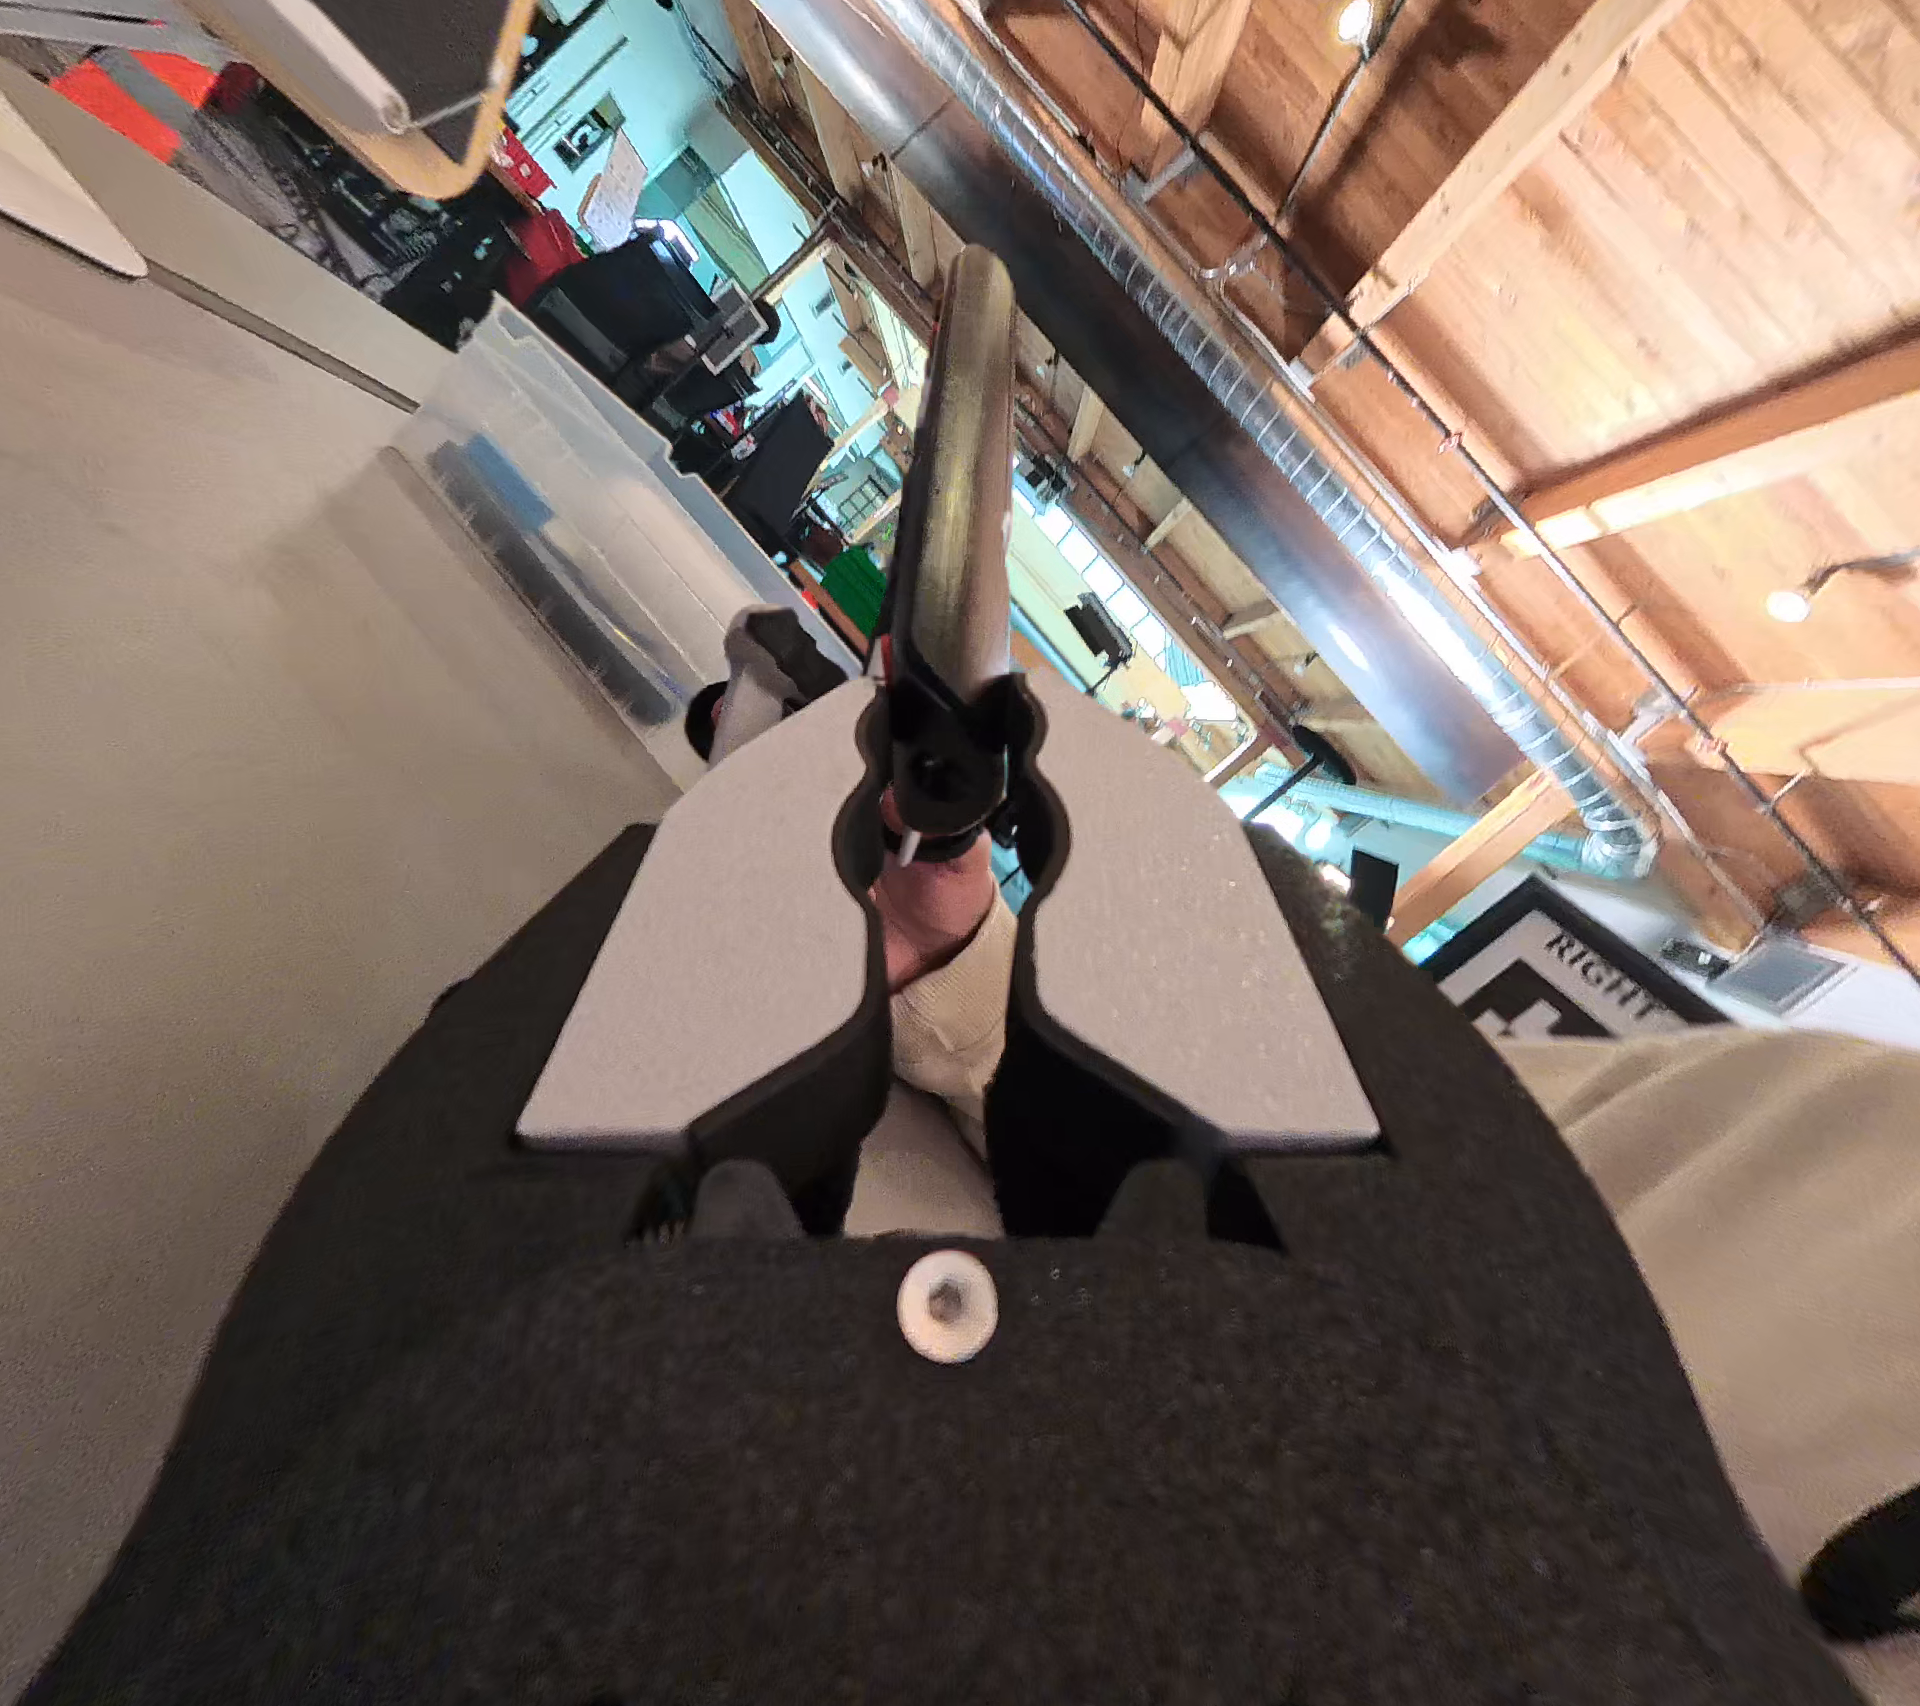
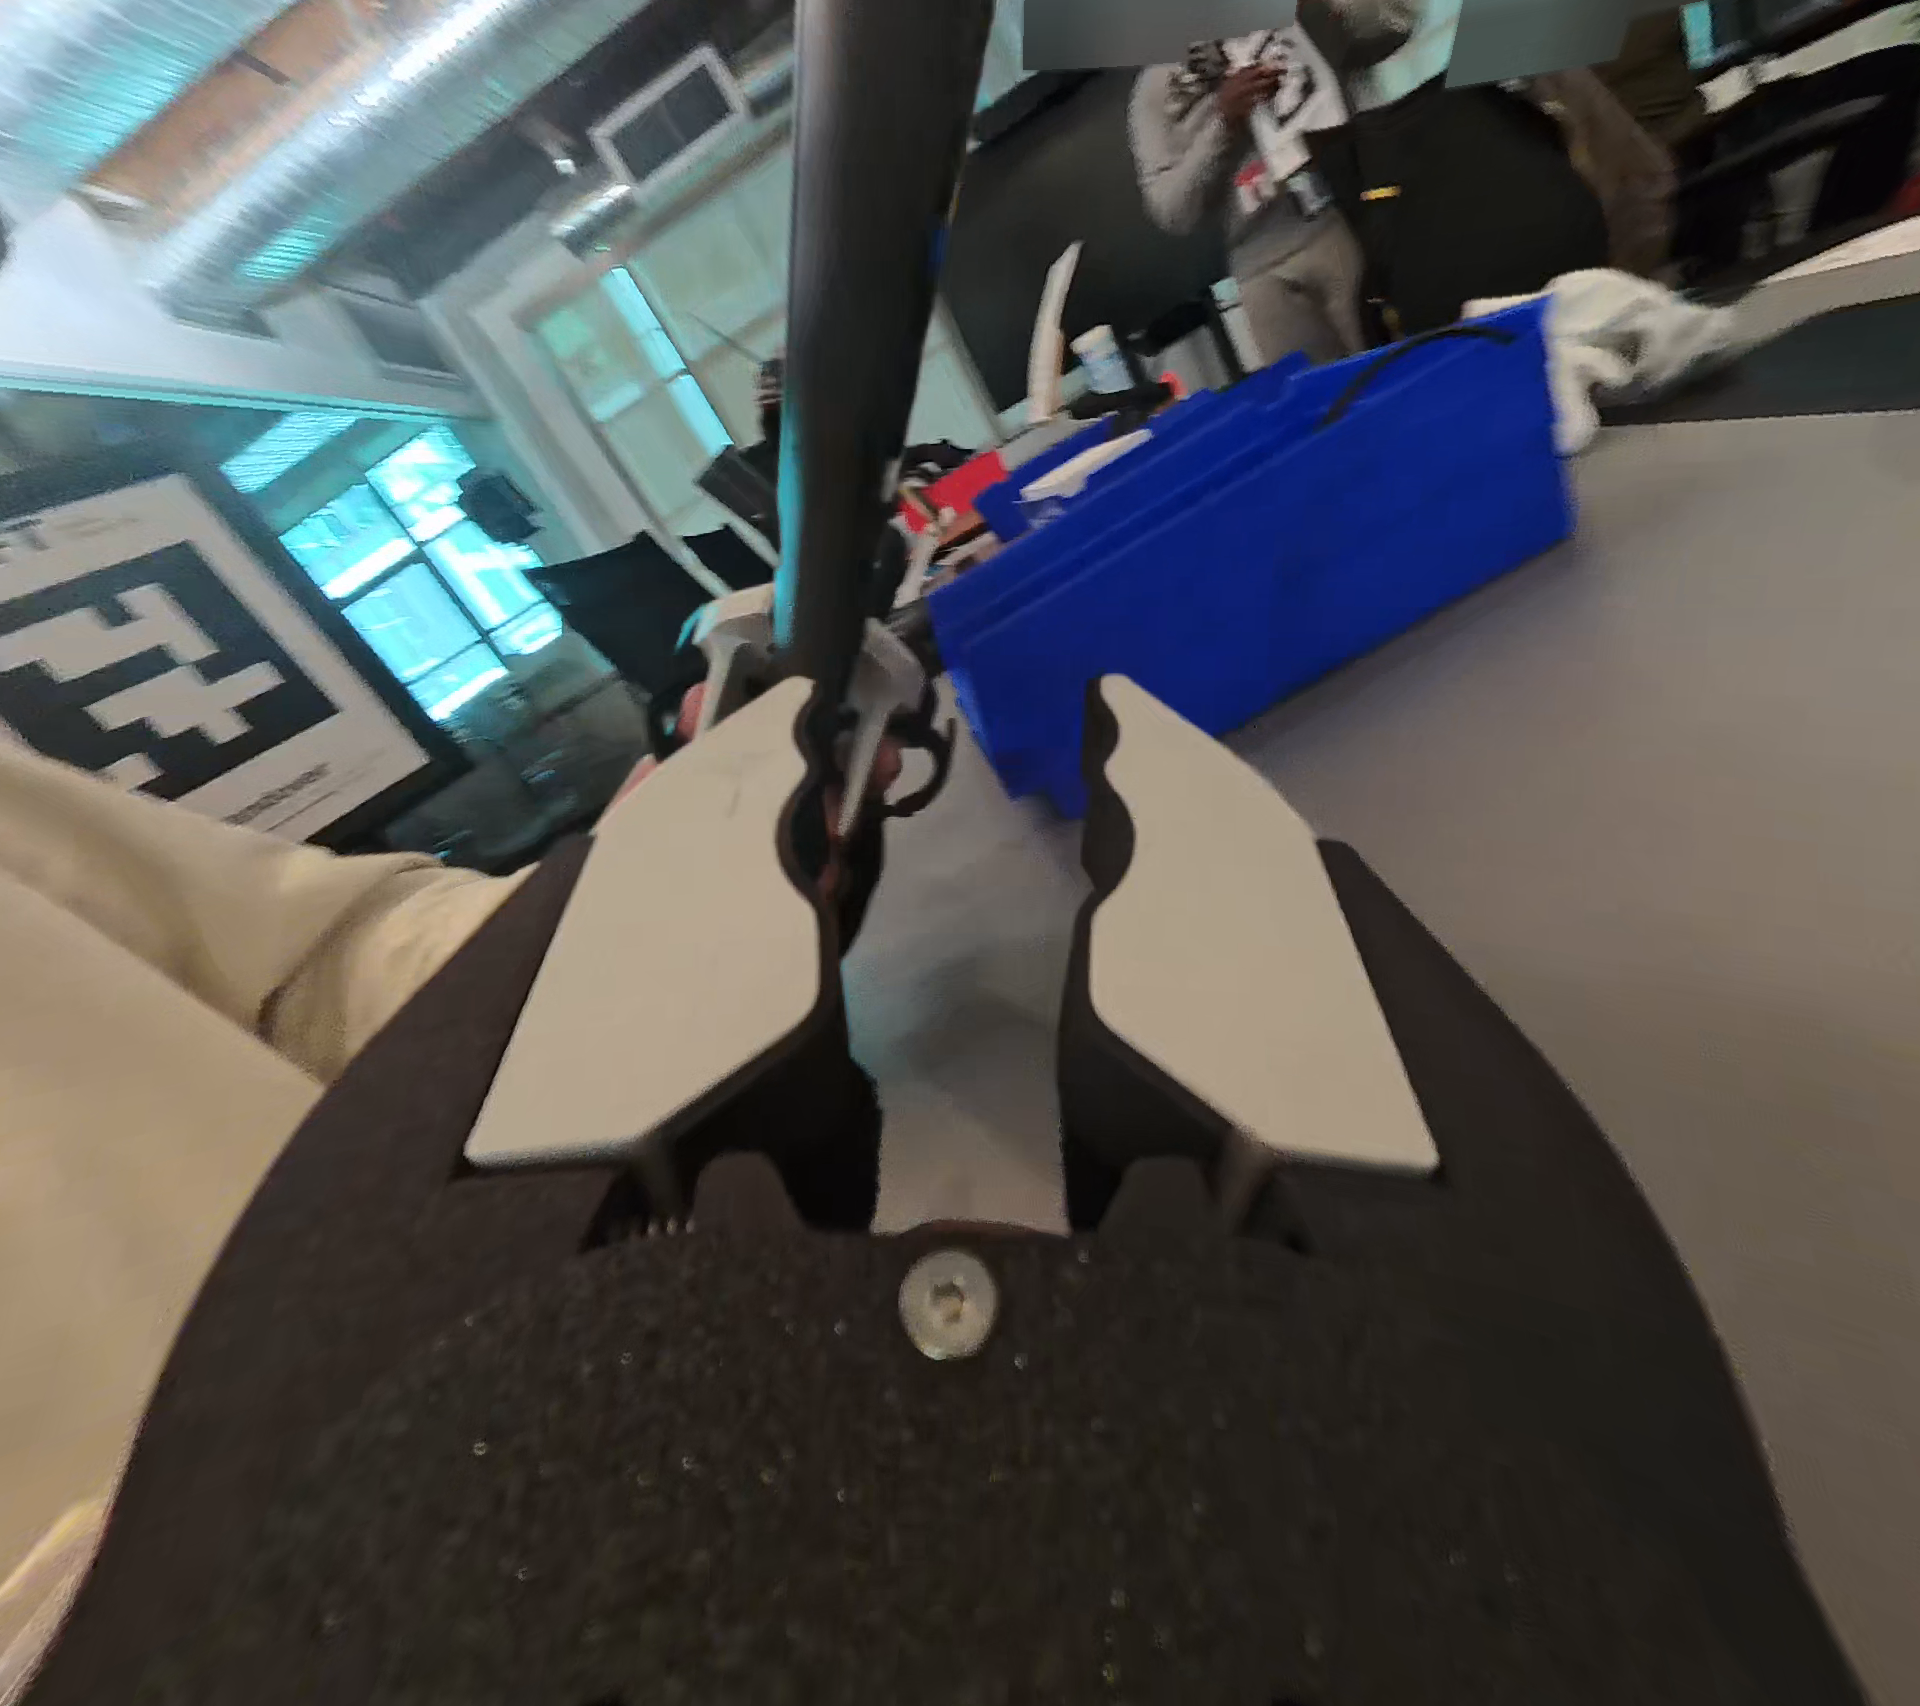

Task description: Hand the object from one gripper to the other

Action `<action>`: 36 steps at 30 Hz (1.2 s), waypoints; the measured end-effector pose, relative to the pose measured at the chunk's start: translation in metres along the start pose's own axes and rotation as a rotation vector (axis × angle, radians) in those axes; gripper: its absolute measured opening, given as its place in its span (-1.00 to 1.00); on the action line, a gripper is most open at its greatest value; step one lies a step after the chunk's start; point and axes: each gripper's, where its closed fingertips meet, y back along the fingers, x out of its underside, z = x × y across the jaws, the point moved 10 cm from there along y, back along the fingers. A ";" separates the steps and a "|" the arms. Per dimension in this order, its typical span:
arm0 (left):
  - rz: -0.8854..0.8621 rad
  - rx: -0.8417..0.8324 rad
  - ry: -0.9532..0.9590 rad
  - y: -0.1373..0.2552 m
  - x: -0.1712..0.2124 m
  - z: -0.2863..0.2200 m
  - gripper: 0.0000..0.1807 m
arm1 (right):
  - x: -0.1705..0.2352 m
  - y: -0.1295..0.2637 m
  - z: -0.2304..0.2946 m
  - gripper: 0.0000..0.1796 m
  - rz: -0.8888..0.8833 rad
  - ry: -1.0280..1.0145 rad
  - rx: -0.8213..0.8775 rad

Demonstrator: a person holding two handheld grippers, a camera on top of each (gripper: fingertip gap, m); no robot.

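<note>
Left wrist view, left tool (image 1: 951, 747) clamping object (image 1: 956, 493)

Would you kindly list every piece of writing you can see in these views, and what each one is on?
Black-and-white marker board, left wrist view: bears a printed word; I don't quote writing.
Second marker board, right wrist view: small print, blurred.
Wall papers: too small to read.
Long dark object in left claw: none visible.
</note>
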 end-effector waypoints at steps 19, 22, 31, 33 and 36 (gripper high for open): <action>0.055 -0.151 0.244 -0.005 0.021 -0.011 -0.78 | 0.027 -0.008 0.066 -0.26 0.403 1.866 0.933; 0.135 -0.171 0.323 -0.011 0.033 -0.009 -0.78 | 0.035 -0.014 0.057 -0.19 0.505 2.101 0.919; 0.191 -0.153 0.387 -0.022 0.048 -0.001 -0.78 | 0.037 -0.013 0.049 -0.72 0.586 2.264 0.981; 0.206 -0.154 0.330 -0.022 0.046 0.001 -0.76 | 0.037 -0.012 0.048 -0.72 0.593 2.261 0.985; 0.250 -0.197 0.169 -0.020 0.041 0.004 -0.71 | 0.040 -0.011 0.045 -0.73 0.625 2.272 0.975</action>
